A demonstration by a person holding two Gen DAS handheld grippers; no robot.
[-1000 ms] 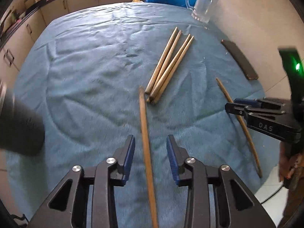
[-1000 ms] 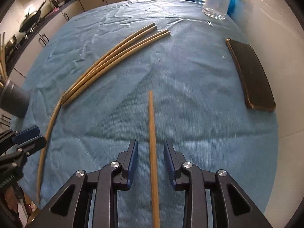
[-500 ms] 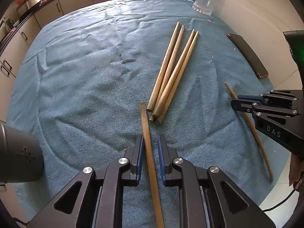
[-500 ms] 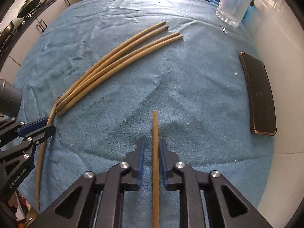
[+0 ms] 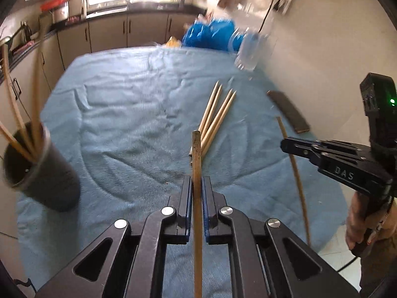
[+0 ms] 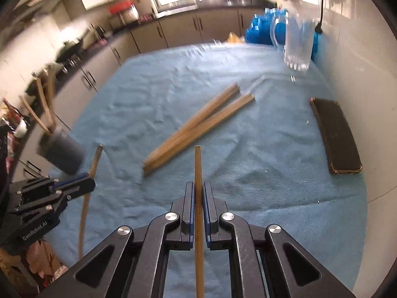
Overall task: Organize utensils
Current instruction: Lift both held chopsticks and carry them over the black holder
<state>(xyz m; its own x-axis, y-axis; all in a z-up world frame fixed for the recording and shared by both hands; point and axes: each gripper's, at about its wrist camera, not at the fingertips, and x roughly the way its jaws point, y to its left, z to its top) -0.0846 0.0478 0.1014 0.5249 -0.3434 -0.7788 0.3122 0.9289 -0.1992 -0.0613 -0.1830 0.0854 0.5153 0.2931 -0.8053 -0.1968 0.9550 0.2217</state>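
Two grippers (image 5: pixel 197 186) (image 6: pixel 198 193), each clamping one chopstick (image 5: pixel 196 154) (image 6: pixel 198 164)

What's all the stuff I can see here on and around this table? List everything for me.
Loose chopsticks: four, tan wood, lying together mid-cloth.
Held chopsticks: two, tan; one in the left gripper, one in the right gripper.
Dark holder cup: one, dark grey, left edge of the table, with several chopsticks standing in it.
Cloth: one, light blue, covering the table.
Glass mug: one, clear, far right corner.
Phone-like slab: one, black with brownish rim, right edge by the wall.
Blue bag: one, bright blue, beyond the table's far end.
Kitchen cabinets: beige, along the back.
Left gripper: black, blue pads, shut on a chopstick.
Right gripper: same, shut on a chopstick.
Person's hand: holding the right gripper's handle.
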